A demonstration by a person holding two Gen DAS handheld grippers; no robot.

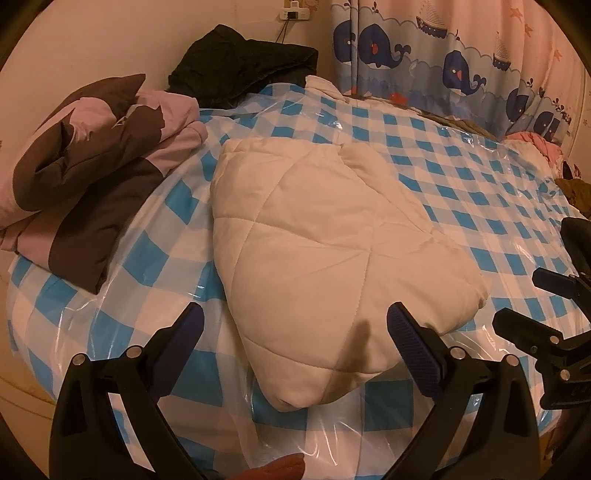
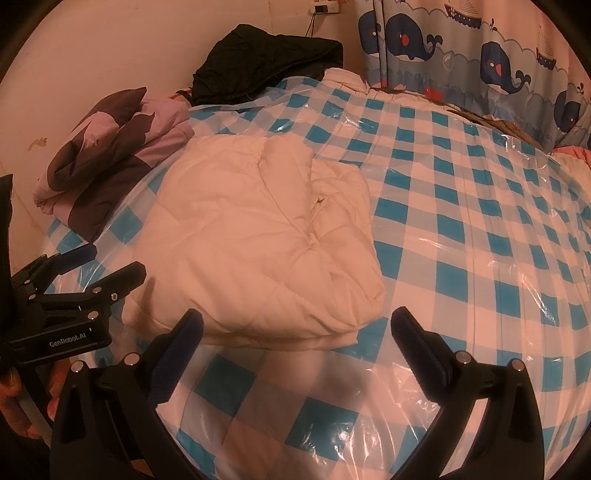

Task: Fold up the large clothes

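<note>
Between our left gripper's (image 1: 295, 321) spread fingers (image 1: 410, 347) sits the near edge of the cream quilted coat (image 1: 317, 236); the jaws are wide apart and hold nothing, and we cannot tell whether the right-hand pad touches the fabric or merely overlaps it in view. Our right gripper (image 2: 297, 328) is likewise spread wide and empty, its fingers (image 2: 413, 343) hanging over the bed just short of the coat's near edge.

Each gripper appears in the other's camera: the right one comes in from the right edge of the left wrist view, and the left one from the left edge of the right wrist view, where we see part of our hand (image 2: 14, 402) on its handle.

The coat lies folded into a compact bundle on the blue-and-white checked cover (image 2: 461, 221), which has a sheet of clear plastic over it. In the right wrist view the bundle's folded layers show along its right side.

Further out to the left, a pink and brown jacket (image 1: 85, 177) is piled near the wall, apart from the coat. Behind it, at the far corner of the bed, rests a heap of black clothing (image 1: 243, 59). A whale-patterned curtain (image 1: 443, 55) hangs along the far side, and a wall socket (image 1: 291, 11) with a cord sits above the black heap.
</note>
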